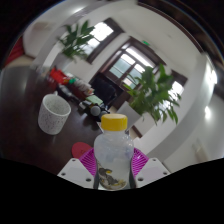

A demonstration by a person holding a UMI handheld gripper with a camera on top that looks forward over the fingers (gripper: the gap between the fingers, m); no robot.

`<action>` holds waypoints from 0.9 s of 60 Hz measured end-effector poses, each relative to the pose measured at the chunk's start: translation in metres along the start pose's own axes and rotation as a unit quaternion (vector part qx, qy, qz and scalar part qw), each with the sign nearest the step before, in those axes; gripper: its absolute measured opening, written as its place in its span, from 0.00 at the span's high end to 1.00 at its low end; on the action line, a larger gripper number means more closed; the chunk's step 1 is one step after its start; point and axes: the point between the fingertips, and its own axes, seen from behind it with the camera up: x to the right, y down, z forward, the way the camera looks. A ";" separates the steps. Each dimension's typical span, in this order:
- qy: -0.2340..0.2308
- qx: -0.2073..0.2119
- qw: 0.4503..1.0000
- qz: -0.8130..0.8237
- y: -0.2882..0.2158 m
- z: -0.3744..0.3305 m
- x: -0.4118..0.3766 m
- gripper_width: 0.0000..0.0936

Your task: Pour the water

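Gripper (112, 168): your two fingers sit at the bottom centre of the frame and are clamped on the bottle, one pink pad (88, 160) pressed to each side of it.
Bottle (113, 155): clear plastic, upright, held between your fingers at the lower centre; it hides most of the gap between them.
Cap (115, 123): yellow, seated on the bottle's neck, just below the middle of the frame.
Bottle contents: something brownish shows near the base; you cannot tell from here how much water is inside.
Cup (54, 113): white, standing open side up on the dark table, left of centre, beyond your fingers and well apart from the bottle.
Table (30, 140): dark surface filling the left and lower left of the frame.
Clutter (80, 95): small things on the far part of the table, past the cup, too small to name.
Plants: one leafy plant (75, 40) at upper left, another (158, 92) right of centre.
Windows (130, 65): bright panes above centre, behind the plants.
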 end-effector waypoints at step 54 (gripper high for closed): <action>0.071 0.035 0.778 -0.623 -0.101 0.064 -0.052 0.54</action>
